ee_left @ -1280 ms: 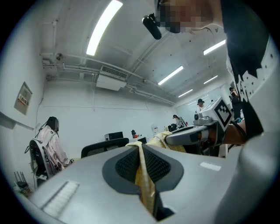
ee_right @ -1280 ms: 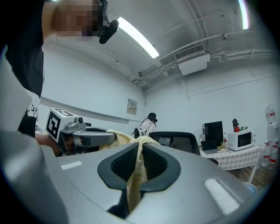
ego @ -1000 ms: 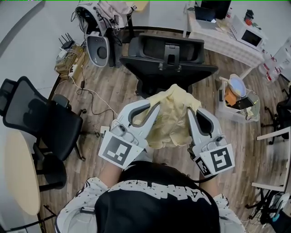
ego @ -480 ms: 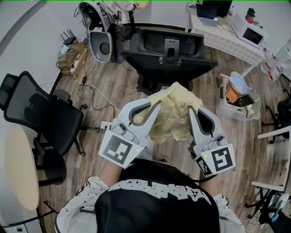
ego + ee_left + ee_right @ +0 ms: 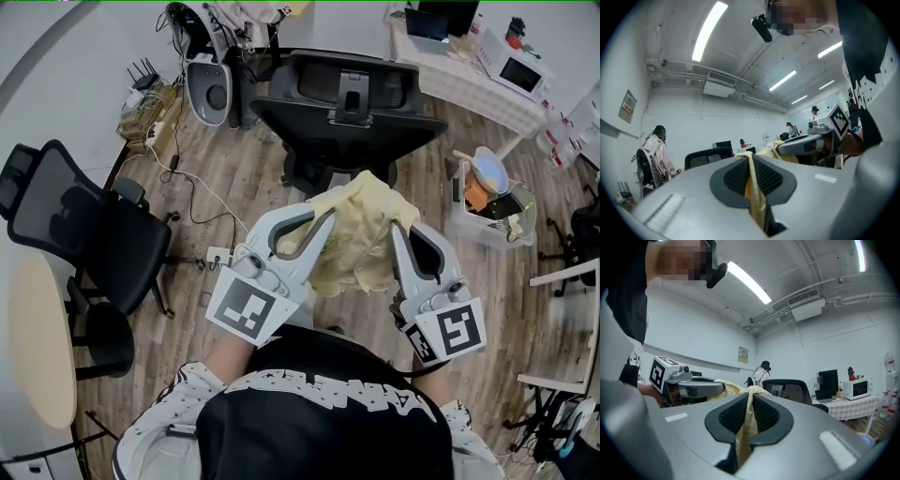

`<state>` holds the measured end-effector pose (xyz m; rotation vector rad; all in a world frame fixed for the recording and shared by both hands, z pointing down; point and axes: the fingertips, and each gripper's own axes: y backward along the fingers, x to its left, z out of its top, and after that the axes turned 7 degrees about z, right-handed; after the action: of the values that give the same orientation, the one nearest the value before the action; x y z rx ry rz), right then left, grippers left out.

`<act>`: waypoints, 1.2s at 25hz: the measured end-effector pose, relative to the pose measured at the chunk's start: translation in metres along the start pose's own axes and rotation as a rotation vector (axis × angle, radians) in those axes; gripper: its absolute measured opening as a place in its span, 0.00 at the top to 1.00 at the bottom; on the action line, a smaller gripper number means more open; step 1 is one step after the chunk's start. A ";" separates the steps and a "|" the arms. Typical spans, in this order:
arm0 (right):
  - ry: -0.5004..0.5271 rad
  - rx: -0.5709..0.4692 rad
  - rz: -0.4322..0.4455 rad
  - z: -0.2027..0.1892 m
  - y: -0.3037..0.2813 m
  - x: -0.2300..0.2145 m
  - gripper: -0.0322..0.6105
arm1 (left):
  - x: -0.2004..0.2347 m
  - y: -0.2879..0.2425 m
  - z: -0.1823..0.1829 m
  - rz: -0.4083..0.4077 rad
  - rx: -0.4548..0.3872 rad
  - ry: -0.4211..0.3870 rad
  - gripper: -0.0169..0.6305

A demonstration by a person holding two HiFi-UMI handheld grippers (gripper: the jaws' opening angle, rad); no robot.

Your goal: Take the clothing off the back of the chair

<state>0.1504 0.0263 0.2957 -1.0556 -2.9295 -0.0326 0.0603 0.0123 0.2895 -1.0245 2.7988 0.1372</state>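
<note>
Cloth clamped on both sides, that's the picture: the pale yellow garment (image 5: 361,239) sits dead centre of the head view, strung between the two tools. The left gripper (image 5: 326,220) has its jaws pinched right down on a fold, and its own view shows a thin yellow strip squeezed between the dark pads. The right gripper (image 5: 400,230) does the same on the other edge, jaws all but closed with cloth wedged in the slot.

Now the relation that matters. The garment's long axis runs left to right across the frame, from one set of jaws to the other, with the slack bunched up in the middle and drooping toward the lower centre, close to the person's chest. Neither hand is the nearer one; each already owns an end.

The black office chair (image 5: 347,103) stands in the upper centre of the frame, well apart from the cloth, and its backrest looks bare. So the garment lies below the chair in the picture, off it, with wooden floor (image 5: 234,178) showing between.

My read: the lift-off looks done, and whatever comes next turns on both hands moving as a pair, since the cloth spans them.
</note>
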 end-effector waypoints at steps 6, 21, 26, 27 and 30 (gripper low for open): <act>0.008 0.000 0.005 0.000 0.006 0.005 0.89 | -0.005 0.005 0.001 0.002 -0.005 -0.006 0.96; 0.027 0.009 -0.018 -0.001 0.014 0.005 0.89 | -0.013 0.004 0.001 -0.022 -0.017 -0.005 0.96; 0.022 0.010 -0.025 -0.003 0.015 0.003 0.89 | -0.015 0.002 0.000 -0.026 -0.018 -0.003 0.96; 0.020 0.010 -0.026 -0.003 0.015 0.003 0.89 | -0.015 0.002 0.000 -0.026 -0.017 -0.003 0.96; 0.016 0.012 -0.030 -0.005 0.015 0.002 0.89 | -0.015 0.001 -0.002 -0.030 -0.012 -0.006 0.96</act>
<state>0.1585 0.0391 0.3012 -1.0049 -2.9271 -0.0248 0.0705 0.0223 0.2943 -1.0661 2.7789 0.1529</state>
